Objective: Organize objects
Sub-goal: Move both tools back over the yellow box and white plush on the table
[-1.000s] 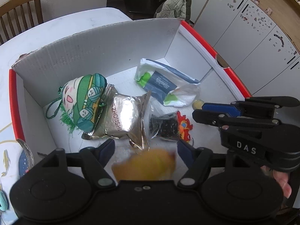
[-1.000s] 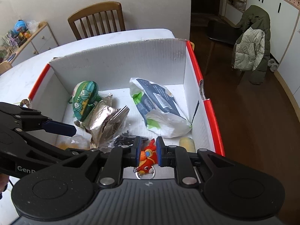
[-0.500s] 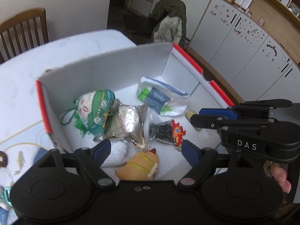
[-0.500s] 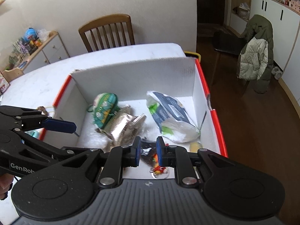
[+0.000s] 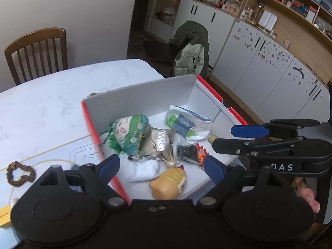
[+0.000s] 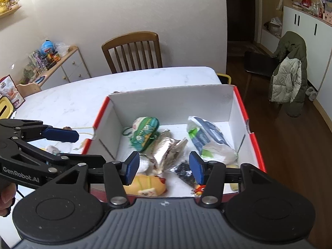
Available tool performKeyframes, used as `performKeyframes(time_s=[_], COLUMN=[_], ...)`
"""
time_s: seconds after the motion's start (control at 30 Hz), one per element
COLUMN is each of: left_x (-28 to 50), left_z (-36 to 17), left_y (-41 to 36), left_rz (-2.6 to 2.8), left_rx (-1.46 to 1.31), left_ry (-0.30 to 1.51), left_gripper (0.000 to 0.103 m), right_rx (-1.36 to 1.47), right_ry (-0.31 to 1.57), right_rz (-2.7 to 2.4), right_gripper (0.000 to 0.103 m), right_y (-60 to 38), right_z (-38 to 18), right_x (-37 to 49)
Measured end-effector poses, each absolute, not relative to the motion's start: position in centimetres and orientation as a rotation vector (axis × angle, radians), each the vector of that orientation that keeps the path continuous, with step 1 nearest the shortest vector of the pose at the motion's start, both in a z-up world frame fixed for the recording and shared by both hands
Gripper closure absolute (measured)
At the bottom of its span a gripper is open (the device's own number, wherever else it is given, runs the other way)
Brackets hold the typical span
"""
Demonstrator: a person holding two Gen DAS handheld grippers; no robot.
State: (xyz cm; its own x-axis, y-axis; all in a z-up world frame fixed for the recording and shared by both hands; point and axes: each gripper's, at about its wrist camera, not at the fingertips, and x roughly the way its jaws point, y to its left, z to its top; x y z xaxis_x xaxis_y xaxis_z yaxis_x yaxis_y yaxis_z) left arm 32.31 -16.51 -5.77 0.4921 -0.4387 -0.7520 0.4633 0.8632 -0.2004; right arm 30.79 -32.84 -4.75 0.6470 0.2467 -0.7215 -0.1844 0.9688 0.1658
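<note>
Red-and-white cardboard box [image 6: 240, 112] now holds the yellow hot-dog plush [image 6: 145, 184] and red keychain charm [image 6: 200, 188] near its front wall; both just dropped in. Left gripper [image 5: 161, 166] and right gripper [image 6: 164, 167], spread and empty, have pulled back above, ready for more.

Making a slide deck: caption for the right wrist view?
Open right gripper above a cardboard box holding a hot dog toy, snack bags and a green pouch.

soft, even indoor light in both views; dim doorway [image 6: 238, 20] behind, fisheye bending and dark corners at edges, slight motion blur.
</note>
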Motion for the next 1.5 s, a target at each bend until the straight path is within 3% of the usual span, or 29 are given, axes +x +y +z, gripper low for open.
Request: performKeyframes(time_s=[0.13,0.2,0.33,0.57,0.97,1.5], left_x=[31.7,31.4,30.9,30.1,30.3,31.6], left_z=[-5.1,-4.8,-4.2,-3.5,-4.7,-11.2], left_y=[-14.6,-13.5,-11.4,-7.1,0.7,10.0], left_rz=[-0.531,-0.520,-0.504,-0.465,-0.390,-0.297], left_rx=[0.016,0.004,-0.012,-0.031,-0.058,-0.084], left_ry=[0.885,0.878,0.860,0.828,0.832,0.921], left_gripper=[0.012,0.009,0.005,0.000,0.000,0.000], right_rx=[0.084,0.082,0.070,0.068,0.048,0.059], right_ry=[0.825,0.819,0.810,0.816,0.839,0.911], right_rz=[0.259,0.268,0.292,0.338,0.407,0.433], right_gripper=[0.048,0.039,0.039,0.028,0.025,0.025], right_y=[-31.5,-30.7,-28.7,-25.2,-18.5,-9.8], right_z=[-4.3,-4.0,-3.5,-3.1,-3.4,-5.9], right_x=[30.1,29.8,29.1,28.5,28.2,30.3])
